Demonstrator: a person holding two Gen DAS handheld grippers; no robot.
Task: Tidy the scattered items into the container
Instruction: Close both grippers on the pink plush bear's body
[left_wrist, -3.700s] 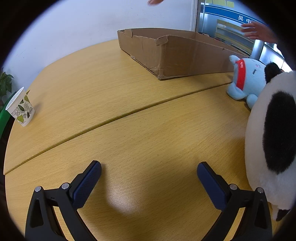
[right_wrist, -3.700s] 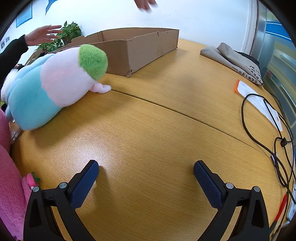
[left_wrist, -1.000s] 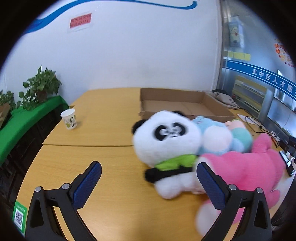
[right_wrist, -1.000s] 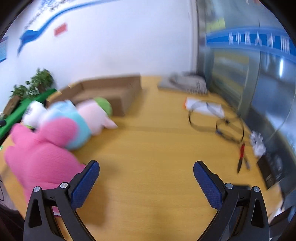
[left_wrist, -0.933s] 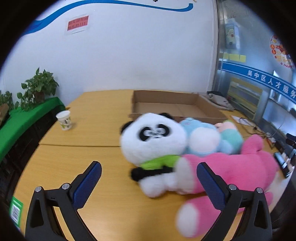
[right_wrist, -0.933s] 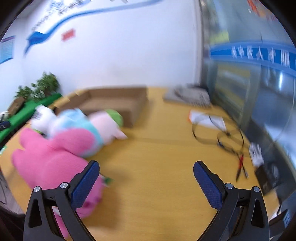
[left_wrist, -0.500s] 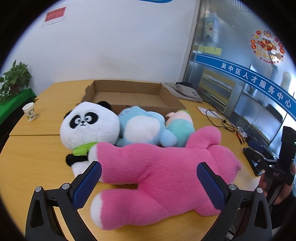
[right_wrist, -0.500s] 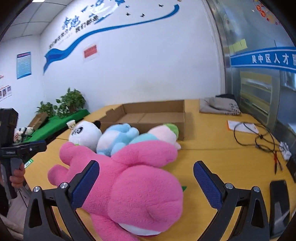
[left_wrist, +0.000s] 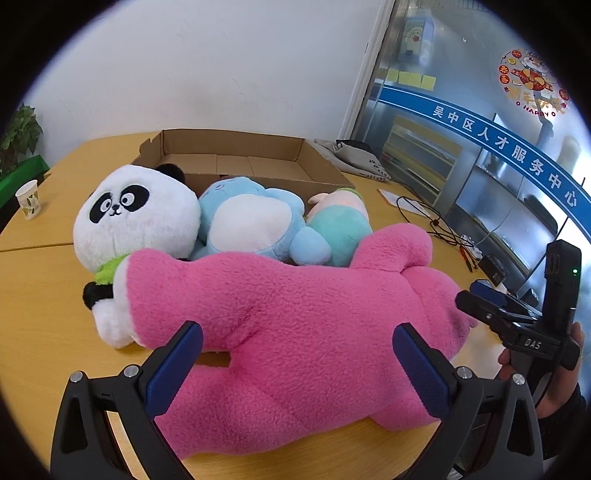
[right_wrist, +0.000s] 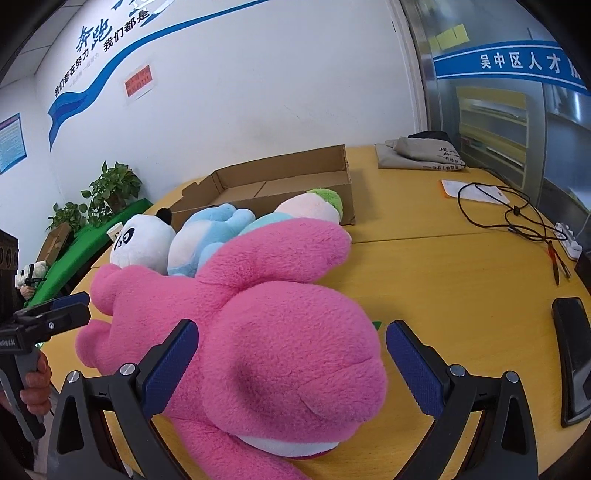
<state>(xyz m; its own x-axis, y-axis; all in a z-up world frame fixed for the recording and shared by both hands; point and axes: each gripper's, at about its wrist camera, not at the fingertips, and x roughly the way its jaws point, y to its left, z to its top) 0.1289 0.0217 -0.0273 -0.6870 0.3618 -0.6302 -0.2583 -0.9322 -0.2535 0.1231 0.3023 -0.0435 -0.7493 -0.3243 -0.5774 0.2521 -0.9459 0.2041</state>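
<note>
Left tool (left_wrist: 297, 360): we see it spread wide, holding nothing, over the pink plush (left_wrist: 295, 325).
Right tool (right_wrist: 291, 356): equally wide, straddling the plush's head.
Plush: on the worktop (right_wrist: 443, 266), before the cardboard box (left_wrist: 236, 162).
Right view only: phone (right_wrist: 572, 358).

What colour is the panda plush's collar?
Lime green collar on the black-and-white panda plush; clearest in the left wrist view.

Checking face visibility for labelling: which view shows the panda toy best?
The left wrist view: the panda toy faces the camera, its head clear above the pink toy. In the right wrist view it is small, turned sideways, and partly hidden behind the pink toy.
</note>
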